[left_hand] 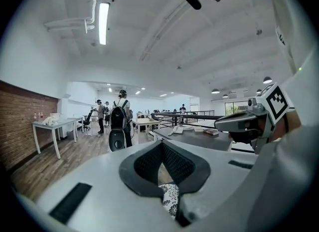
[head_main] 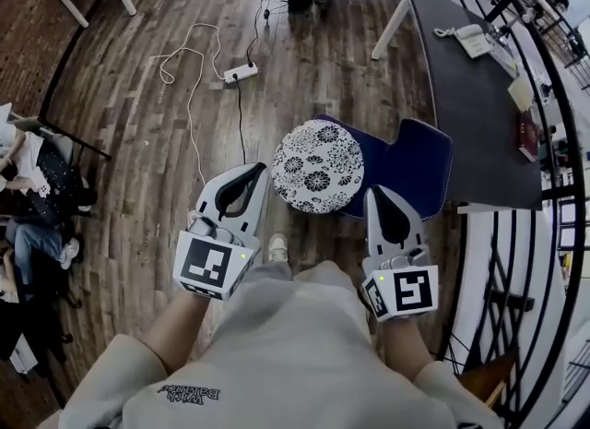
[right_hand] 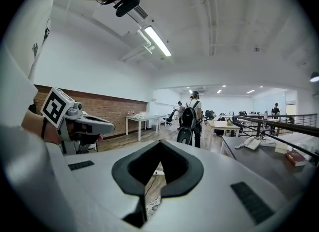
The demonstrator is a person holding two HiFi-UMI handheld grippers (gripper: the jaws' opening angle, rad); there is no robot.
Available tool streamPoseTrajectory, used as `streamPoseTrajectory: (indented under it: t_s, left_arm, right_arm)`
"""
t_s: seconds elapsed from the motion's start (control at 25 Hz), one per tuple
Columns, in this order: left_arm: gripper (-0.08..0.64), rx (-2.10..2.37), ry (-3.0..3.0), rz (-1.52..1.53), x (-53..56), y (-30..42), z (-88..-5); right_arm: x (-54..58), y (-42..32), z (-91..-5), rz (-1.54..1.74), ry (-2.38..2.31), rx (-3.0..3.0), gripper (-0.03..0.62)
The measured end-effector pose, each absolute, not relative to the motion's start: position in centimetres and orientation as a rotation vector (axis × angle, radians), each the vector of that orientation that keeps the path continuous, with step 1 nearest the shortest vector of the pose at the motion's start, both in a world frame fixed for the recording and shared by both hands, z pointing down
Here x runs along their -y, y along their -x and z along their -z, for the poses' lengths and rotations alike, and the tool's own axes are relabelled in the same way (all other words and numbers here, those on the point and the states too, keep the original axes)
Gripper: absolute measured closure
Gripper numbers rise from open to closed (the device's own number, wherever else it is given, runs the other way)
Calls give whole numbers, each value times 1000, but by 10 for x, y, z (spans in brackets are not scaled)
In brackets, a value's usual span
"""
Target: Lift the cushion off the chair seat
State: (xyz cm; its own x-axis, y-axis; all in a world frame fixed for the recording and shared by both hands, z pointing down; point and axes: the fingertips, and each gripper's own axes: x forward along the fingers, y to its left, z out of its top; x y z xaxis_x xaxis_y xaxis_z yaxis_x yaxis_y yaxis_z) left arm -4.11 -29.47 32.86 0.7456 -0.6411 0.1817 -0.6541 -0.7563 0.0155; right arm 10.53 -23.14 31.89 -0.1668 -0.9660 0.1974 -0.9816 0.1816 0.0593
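Note:
A round white cushion (head_main: pixel 318 166) with a black flower print lies on the seat of a blue chair (head_main: pixel 415 164) just ahead of me. My left gripper (head_main: pixel 255 171) is at the cushion's left edge and my right gripper (head_main: pixel 379 193) at its right edge. Both point forward, shut, with nothing between the jaws. Whether either one touches the cushion I cannot tell. In the left gripper view a strip of the cushion (left_hand: pixel 170 198) shows through the hole behind the closed tips (left_hand: pixel 161 144). The right gripper view shows only a sliver of it (right_hand: pixel 149 207).
A long dark table (head_main: pixel 470 104) with a phone and books stands right of the chair, with a black railing (head_main: pixel 553 233) beyond it. A white power strip (head_main: pixel 241 73) and its cables lie on the wooden floor ahead. A person with a backpack (left_hand: pixel 121 116) stands farther off. Someone sits at the left (head_main: pixel 28 233).

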Motion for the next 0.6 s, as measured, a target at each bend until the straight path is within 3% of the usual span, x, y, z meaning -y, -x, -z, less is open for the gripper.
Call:
streamPoseTrajectory:
  t_s: [0.6]
  left_arm:
    - [555, 1099, -2852, -272, 298, 2, -325]
  right_arm:
    - [250, -145, -324, -150, -1823, 2321, 589]
